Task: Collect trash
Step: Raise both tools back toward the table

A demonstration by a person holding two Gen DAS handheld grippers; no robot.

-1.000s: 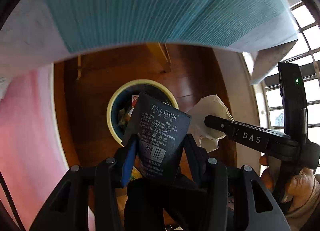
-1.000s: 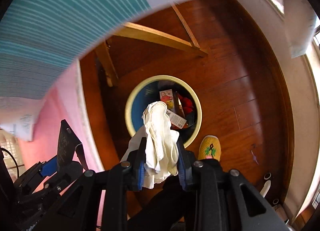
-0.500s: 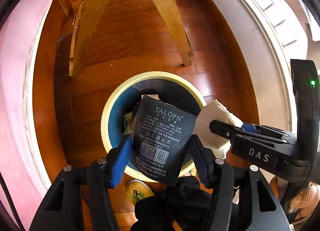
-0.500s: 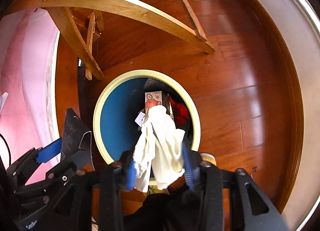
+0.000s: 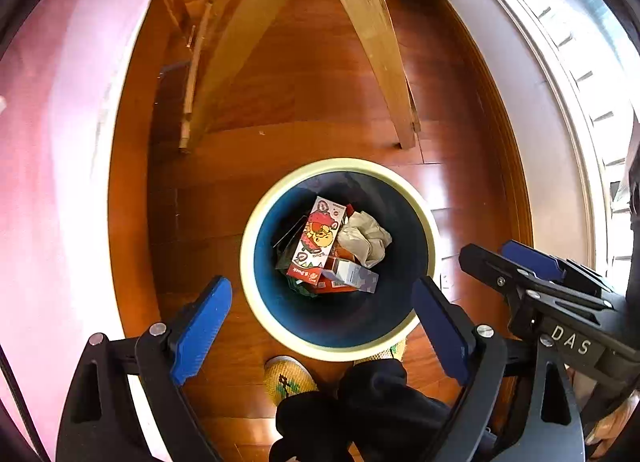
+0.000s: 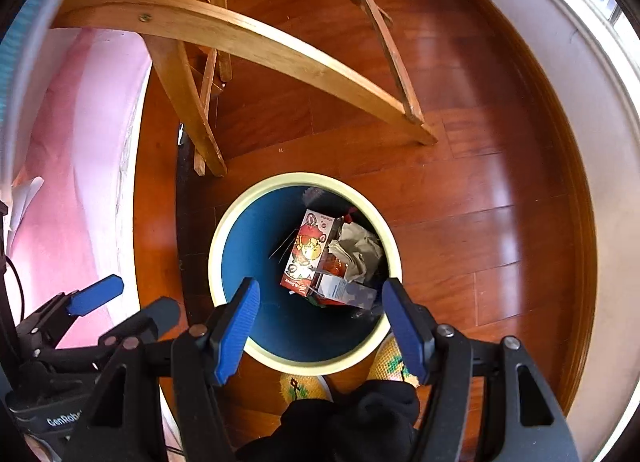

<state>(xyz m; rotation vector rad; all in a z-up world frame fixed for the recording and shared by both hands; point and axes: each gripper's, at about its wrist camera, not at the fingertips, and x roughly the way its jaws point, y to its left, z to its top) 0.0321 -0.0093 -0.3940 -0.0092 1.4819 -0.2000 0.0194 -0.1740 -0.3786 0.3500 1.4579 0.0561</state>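
1. Left gripper (image 5: 322,312) – blue pads spread wide, nothing between them, jaws just opened, poised over the bin (image 5: 432,246).
2. Right gripper (image 6: 320,320) – also parted and empty, jaws just opened, above the same cream-rimmed, blue-lined bin.
3. Inside the bin: red cartoon carton (image 5: 316,240), lettering partly legible as "Duck"; crumpled tissue (image 5: 366,236) touching its right side; small grey-white box (image 5: 350,274) at its lower end.
4. White letters "DAS" on the right gripper's body; "GenRob" cut off on the left one's.
5. Wooden chair legs (image 6: 256,42) on the floorboards beyond the bin.
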